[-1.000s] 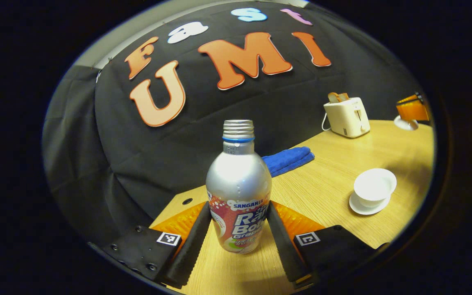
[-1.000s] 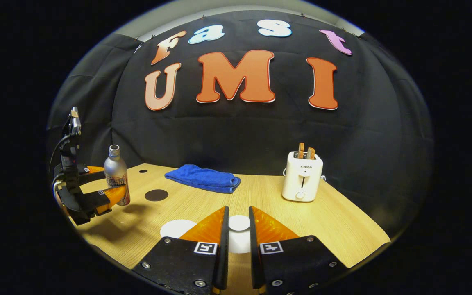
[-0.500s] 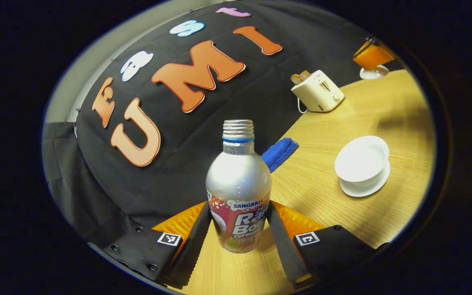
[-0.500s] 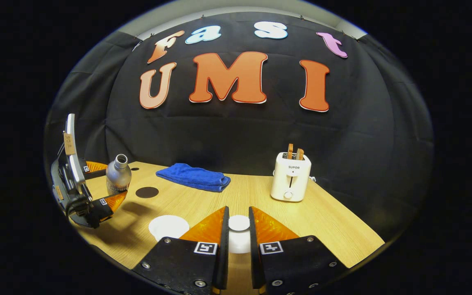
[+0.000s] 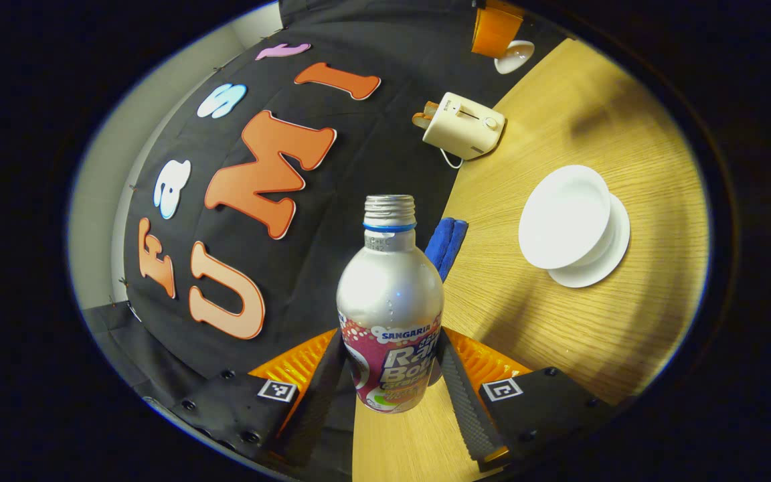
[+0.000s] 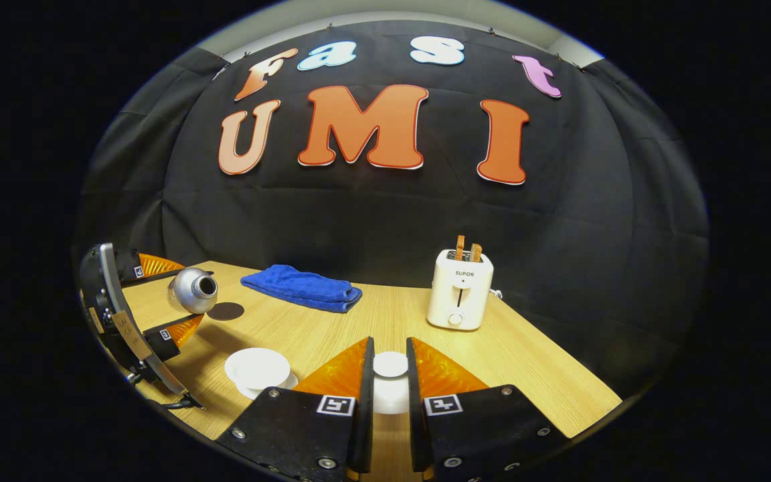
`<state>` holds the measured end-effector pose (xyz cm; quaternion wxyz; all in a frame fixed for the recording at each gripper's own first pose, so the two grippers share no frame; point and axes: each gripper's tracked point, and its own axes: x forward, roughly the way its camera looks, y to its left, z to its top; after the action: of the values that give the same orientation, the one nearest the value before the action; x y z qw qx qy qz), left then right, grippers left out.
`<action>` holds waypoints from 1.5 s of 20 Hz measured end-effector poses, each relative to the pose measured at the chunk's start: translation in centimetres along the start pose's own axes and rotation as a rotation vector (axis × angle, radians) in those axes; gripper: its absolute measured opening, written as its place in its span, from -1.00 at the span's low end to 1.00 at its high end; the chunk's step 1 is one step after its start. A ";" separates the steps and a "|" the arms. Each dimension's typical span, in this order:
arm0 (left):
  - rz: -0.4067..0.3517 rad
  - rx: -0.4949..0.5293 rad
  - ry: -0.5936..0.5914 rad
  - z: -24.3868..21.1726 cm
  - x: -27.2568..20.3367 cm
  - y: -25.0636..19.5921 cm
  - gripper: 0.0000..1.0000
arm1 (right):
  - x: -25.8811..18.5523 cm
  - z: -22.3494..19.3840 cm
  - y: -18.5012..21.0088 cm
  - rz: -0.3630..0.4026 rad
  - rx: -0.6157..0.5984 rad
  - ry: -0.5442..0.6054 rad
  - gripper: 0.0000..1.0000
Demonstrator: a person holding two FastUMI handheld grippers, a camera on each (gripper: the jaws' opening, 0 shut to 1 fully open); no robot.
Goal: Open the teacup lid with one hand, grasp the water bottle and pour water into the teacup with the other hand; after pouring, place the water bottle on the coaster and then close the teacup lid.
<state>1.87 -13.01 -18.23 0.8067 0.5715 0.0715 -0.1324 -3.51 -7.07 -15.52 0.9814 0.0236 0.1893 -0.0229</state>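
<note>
My left gripper (image 5: 391,338) is shut on the silver water bottle (image 5: 389,301), which has no cap. In the right gripper view the bottle (image 6: 193,291) lies tilted almost level, its mouth facing the white teacup (image 6: 257,367), above the dark round coaster (image 6: 227,310). The teacup (image 5: 563,217) stands uncovered on its saucer (image 5: 603,258), to the right of the bottle and apart from it. My right gripper (image 6: 389,343) is shut on the white teacup lid (image 6: 390,365) and holds it above the table. The left gripper view has that lid (image 5: 514,55) far off at the top.
A folded blue towel (image 6: 298,286) lies at the back of the wooden table (image 6: 533,375). A white toaster (image 6: 459,288) with toast in it stands at the back right. The black cloth wall runs right behind both.
My left gripper has rolled and tipped the bottle from upright to nearly level and has come closer to the teacup. The right gripper still holds the lid in much the same place.
</note>
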 end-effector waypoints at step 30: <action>0.160 0.612 -0.128 3.8 1.5 3.2 0.66 | -0.1 -0.3 -2.6 -0.047 -0.021 0.000 -0.53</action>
<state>4.12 -15.74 -14.43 0.6083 0.7817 -0.0679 -0.1197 -3.86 -9.69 -15.83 0.9807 0.0090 0.1900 -0.0441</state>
